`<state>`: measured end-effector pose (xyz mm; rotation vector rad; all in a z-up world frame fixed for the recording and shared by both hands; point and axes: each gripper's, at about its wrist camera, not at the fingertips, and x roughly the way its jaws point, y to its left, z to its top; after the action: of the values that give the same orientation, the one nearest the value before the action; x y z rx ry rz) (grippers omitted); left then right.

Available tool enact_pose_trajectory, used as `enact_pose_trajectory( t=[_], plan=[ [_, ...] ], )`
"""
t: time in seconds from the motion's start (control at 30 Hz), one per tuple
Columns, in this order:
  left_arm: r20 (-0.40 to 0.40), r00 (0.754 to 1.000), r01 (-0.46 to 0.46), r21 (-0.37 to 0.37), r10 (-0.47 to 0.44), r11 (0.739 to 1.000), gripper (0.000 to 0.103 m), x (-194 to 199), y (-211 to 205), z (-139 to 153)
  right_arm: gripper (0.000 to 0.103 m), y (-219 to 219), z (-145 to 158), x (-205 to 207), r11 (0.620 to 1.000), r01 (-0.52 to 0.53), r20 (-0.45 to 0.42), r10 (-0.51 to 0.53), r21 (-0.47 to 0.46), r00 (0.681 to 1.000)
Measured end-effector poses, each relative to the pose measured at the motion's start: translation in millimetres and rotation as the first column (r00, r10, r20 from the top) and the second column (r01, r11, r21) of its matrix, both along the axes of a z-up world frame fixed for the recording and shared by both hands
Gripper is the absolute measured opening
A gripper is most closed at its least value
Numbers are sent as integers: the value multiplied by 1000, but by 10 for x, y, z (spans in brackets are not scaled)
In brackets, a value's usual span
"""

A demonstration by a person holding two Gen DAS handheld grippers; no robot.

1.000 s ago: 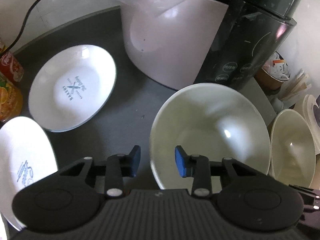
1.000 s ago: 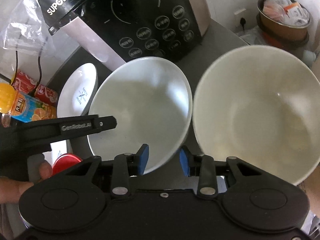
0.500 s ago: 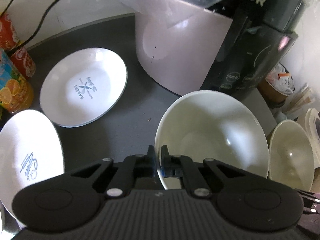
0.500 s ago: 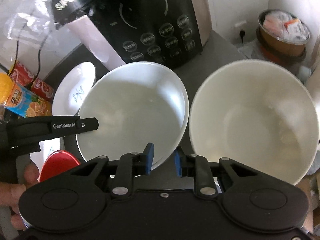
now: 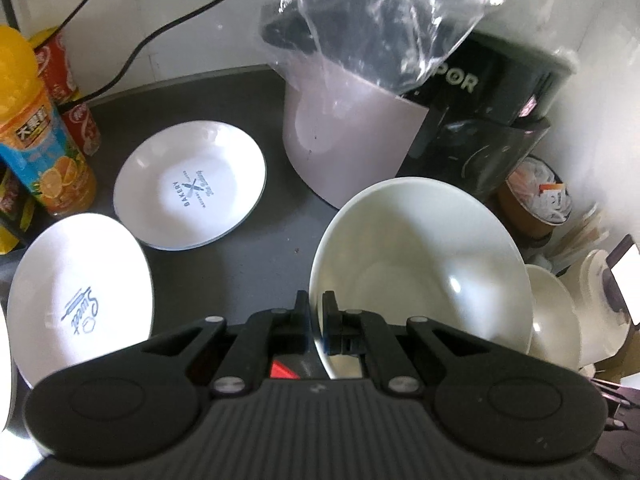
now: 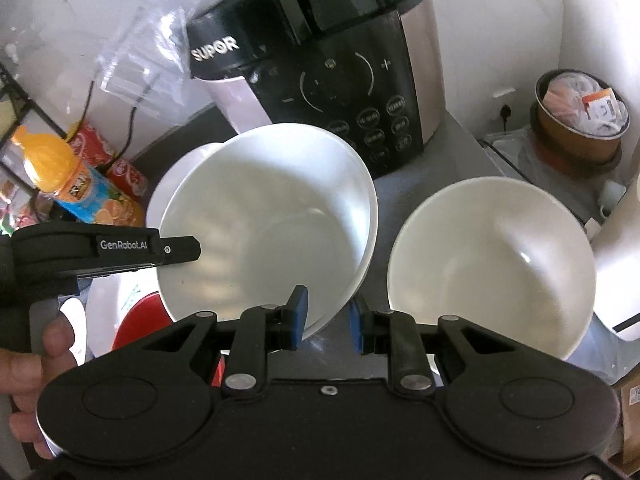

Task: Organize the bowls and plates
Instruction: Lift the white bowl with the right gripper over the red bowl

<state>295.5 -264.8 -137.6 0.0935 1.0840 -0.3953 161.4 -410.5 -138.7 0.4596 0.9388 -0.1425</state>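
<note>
My left gripper (image 5: 316,316) is shut on the near rim of a large white bowl (image 5: 420,264) and holds it lifted and tilted; the same bowl (image 6: 272,224) and the left gripper's arm (image 6: 108,248) show in the right wrist view. My right gripper (image 6: 325,318) is open, its jaws either side of that bowl's lower right rim, not touching. A second white bowl (image 6: 492,260) sits to the right on the counter, also seen in the left wrist view (image 5: 554,320). Two white printed plates, "Bakery" (image 5: 192,184) and "Sweet" (image 5: 80,300), lie on the dark counter.
A Supor cooker (image 6: 320,68) with a plastic bag (image 5: 380,20) on it stands behind the bowls. An orange juice bottle (image 5: 36,136) and red cans (image 5: 60,68) are at the left. A brown tub of packets (image 6: 580,120) stands at the right. A red lid (image 6: 140,320) lies below the lifted bowl.
My left gripper closed on the large bowl's rim and lifted it up and tilted it. My right gripper narrowed, then opened a little, and stays near the bowl's rim.
</note>
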Motion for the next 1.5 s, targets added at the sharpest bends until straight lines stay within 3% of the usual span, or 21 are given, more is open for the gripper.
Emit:
enact_pose_trajectory(
  t=[0.37, 0.63, 1.13, 1.5],
  plan=[
    [34, 998, -44, -42, 45, 998, 5, -214, 378, 371, 22, 365, 298, -94, 995, -78, 52, 82, -66, 995],
    [41, 997, -71, -41, 73, 997, 5, -283, 765, 462, 22, 704, 392, -99, 988, -121, 69, 128, -98, 989],
    [0, 992, -124, -24, 124, 992, 6, -415, 1277, 351, 22, 1175, 397, -102, 966, -210, 42, 219, -148, 975],
    [-73, 988, -138, -15, 137, 990, 7, -467, 1487, 81, 22, 1368, 243, -101, 953, -248, -28, 247, -172, 969]
  ],
)
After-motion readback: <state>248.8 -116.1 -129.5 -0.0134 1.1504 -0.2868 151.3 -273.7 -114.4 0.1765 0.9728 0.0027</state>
